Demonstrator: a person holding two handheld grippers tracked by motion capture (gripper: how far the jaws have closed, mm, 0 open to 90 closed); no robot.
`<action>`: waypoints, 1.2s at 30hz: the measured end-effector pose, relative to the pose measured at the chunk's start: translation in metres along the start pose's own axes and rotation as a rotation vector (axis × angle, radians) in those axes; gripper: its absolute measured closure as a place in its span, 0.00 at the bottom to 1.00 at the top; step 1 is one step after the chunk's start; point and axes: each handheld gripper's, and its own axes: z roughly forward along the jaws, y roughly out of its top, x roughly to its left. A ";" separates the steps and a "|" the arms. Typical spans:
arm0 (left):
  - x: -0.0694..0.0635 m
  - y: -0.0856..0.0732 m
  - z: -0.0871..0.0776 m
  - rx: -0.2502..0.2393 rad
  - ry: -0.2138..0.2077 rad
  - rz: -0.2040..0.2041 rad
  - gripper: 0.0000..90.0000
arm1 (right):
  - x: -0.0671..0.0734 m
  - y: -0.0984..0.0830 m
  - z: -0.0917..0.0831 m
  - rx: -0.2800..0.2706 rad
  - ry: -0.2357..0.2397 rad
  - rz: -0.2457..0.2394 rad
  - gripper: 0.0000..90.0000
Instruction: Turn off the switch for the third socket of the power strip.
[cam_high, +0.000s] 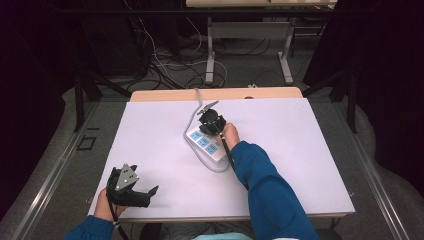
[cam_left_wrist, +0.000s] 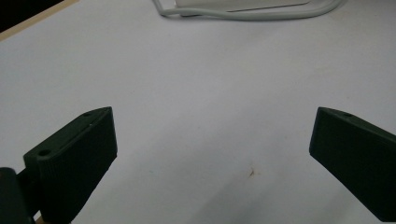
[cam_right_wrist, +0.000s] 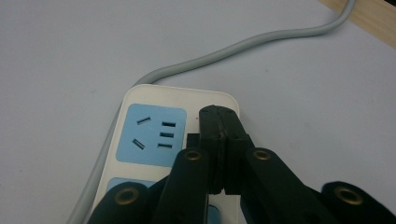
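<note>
Right gripper (cam_high: 212, 121) is seen in the high view over the power strip (cam_high: 206, 144) mid-desk, toward the far edge; left gripper (cam_high: 134, 190) is parked at the near-left corner. Left gripper view: jaws wide apart, nothing held. Right gripper view: jaws pressed together at the strip's (cam_right_wrist: 154, 135) end, nothing visibly between; rigid, light, slick casing, probably best gripped across its width.

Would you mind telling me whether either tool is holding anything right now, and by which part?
Nothing is held. The right tool is shut with nothing between its jaws, its tips over the power strip. The left tool is open over the bare table.
</note>
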 end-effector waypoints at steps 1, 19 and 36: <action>0.000 0.000 0.000 0.000 0.000 0.000 0.01 | 0.000 0.000 0.000 0.001 0.001 0.003 1.00; 0.001 0.001 0.000 0.008 0.001 0.009 0.01 | 0.001 0.000 0.000 0.011 -0.007 0.019 1.00; 0.000 0.001 0.000 0.008 0.003 0.011 0.01 | 0.002 0.001 -0.001 0.025 -0.024 -0.009 1.00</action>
